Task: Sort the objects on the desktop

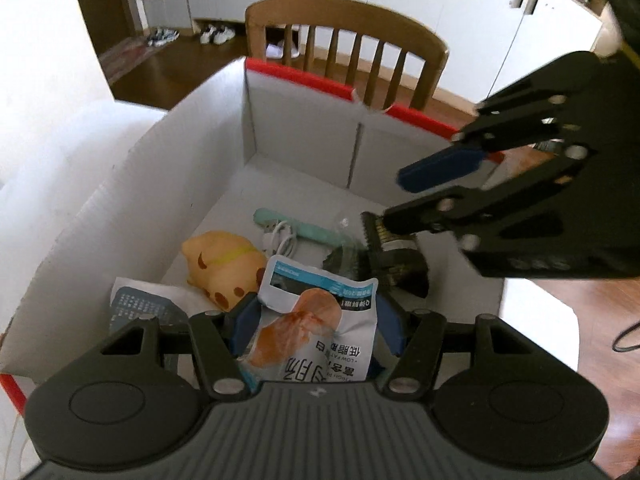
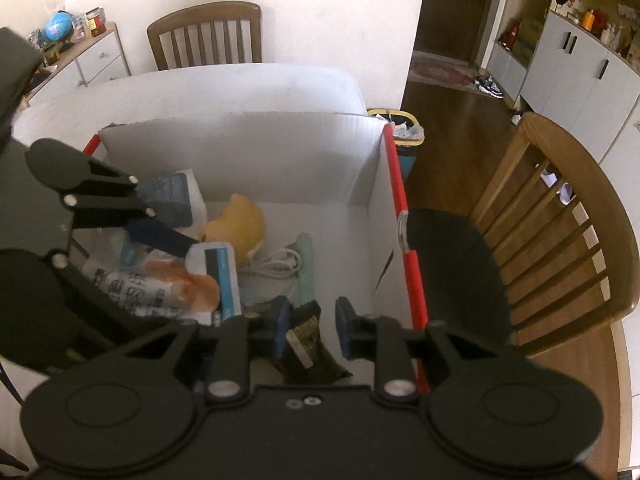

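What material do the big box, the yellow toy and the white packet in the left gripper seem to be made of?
Box: corrugated cardboard, matte white; fine ribs show on its walls.
Toy: probably soft rubber or vinyl; smooth, rounded, dull sheen.
Packet: thin plastic film, glossy, printed and crinkled, held in the left gripper.

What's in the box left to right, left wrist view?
Leaflet → yellow toy → snack pouch, held by the left gripper → dark packet under the right gripper.
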Demonstrator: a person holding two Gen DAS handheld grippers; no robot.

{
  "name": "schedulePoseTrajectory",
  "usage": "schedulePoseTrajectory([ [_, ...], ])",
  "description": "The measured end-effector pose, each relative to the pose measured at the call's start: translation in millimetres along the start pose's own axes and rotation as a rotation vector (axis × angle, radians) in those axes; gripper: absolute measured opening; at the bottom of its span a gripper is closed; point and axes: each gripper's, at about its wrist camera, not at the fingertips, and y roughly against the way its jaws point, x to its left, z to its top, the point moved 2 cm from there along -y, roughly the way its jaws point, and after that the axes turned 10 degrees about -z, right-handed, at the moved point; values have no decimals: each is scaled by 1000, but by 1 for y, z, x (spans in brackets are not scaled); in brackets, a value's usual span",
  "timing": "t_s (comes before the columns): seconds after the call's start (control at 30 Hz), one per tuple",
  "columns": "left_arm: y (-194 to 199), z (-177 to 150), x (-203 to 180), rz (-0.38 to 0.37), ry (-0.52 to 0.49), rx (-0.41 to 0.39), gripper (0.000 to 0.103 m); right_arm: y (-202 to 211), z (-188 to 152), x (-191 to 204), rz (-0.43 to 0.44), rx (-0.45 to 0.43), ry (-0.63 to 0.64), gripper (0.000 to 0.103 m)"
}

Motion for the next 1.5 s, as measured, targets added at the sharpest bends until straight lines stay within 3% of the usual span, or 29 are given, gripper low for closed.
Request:
schedulePoseTrajectory([
  [0.13, -10, -4, 11, 15, 19, 46, 64, -1, -2, -1, 8, 1, -3, 25],
  [0.57, 7, -11, 16, 20, 59, -6, 79, 6, -13, -2, 44, 4, 4, 31],
  [1.1, 87, -35, 17, 57, 120, -215, 88, 45, -11, 16, 80, -64, 17, 44],
  [1.5, 157, -72, -5, 174, 195, -410, 88, 79, -16, 43, 65, -152, -51, 47],
])
